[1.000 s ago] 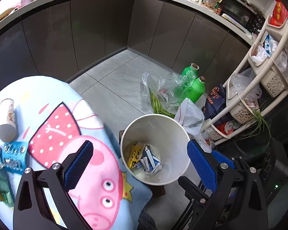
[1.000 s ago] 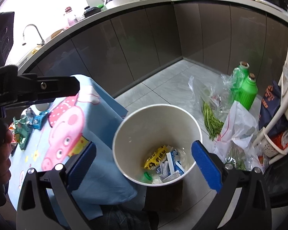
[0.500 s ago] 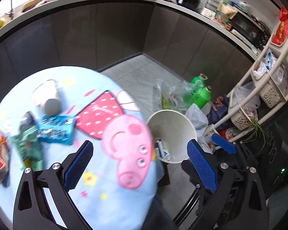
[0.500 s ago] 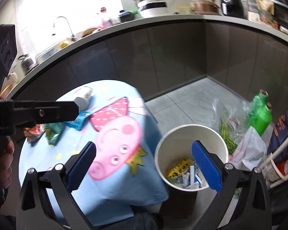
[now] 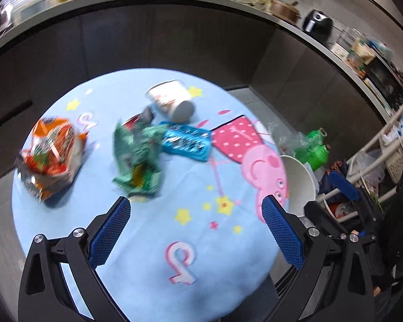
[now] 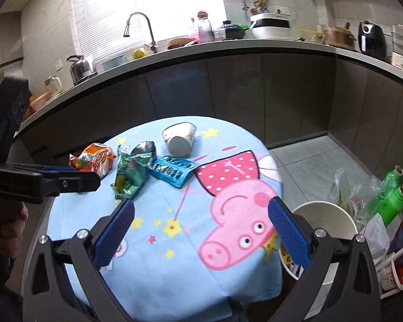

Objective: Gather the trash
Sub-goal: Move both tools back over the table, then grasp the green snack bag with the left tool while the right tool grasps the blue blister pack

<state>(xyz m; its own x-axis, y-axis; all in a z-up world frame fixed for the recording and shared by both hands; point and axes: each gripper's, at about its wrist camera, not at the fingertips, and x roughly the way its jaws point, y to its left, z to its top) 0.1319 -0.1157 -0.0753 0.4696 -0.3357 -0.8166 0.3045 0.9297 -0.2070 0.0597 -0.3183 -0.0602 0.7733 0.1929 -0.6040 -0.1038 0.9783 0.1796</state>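
Note:
Trash lies on a round table with a light blue cartoon cloth [image 5: 153, 241] [image 6: 174, 255]: an orange snack bag [image 5: 51, 155] [image 6: 94, 158], a crumpled green wrapper [image 5: 137, 155] [image 6: 131, 171], a blue wrapper [image 5: 186, 142] [image 6: 172, 170] and a tipped white paper cup [image 5: 172, 102] [image 6: 180, 139]. A white bin [image 5: 301, 179] [image 6: 322, 217] stands on the floor to the table's right. My left gripper [image 5: 196, 230] hovers open over the table's near half, empty. My right gripper [image 6: 201, 230] is open too, above the table's right part, holding nothing.
Dark cabinets under a curved counter [image 6: 228, 45] ring the table. On the floor to the right are green bottles [image 5: 314, 147] [image 6: 389, 198], plastic bags [image 6: 352, 190] and a white rack [image 5: 384, 145]. A hand [image 6: 8, 230] grips the left tool at the right view's left edge.
Both grippers swung left and back from above the bin to over the table. The trash on the cloth came into full view; the bin slid to the right edge.

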